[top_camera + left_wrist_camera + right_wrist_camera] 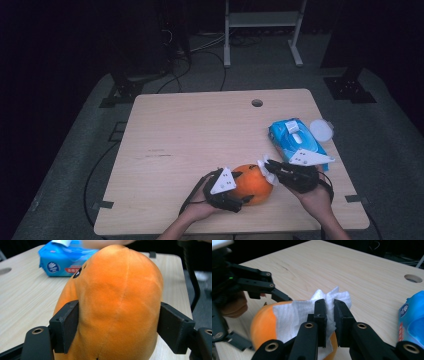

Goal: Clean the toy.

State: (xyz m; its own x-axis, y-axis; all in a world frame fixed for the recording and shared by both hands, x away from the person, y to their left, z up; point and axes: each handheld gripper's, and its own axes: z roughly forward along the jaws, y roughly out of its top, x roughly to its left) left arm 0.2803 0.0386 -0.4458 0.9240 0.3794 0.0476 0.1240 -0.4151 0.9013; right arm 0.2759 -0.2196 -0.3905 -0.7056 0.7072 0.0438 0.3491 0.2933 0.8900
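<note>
- Fingers of the left gripper press into both flanks of the orange plush toy, which bulges out between them, so the toy is clamped rather than merely framed.
- Pinched tight between the fingers of the right gripper is a white wipe, bunched above the tips and draped over the near top of the toy.
- On the table, the toy sits near the person's edge, right of centre, with one gripper at each side of it.
- Just beyond the toy, toward the far right corner, lies the blue pack of wipes, with a round white lid beside it; the right gripper comes between pack and toy.
- Step in hand, as I judge it: wiping the toy clean, one hand steadying it while the other works the wipe across its top.
- Whether the wipe lies flat against the plush or only rests loosely on it is hard to tell from the right gripper view, since the cloth is crumpled.
- Next move probably calls for dragging the wipe across the toy with light downward pressure, keeping the pinch firm so the cloth does not slip free.
- Meanwhile the left grip has to hold steady, or the soft toy may roll or squash away from the stroke.
</note>
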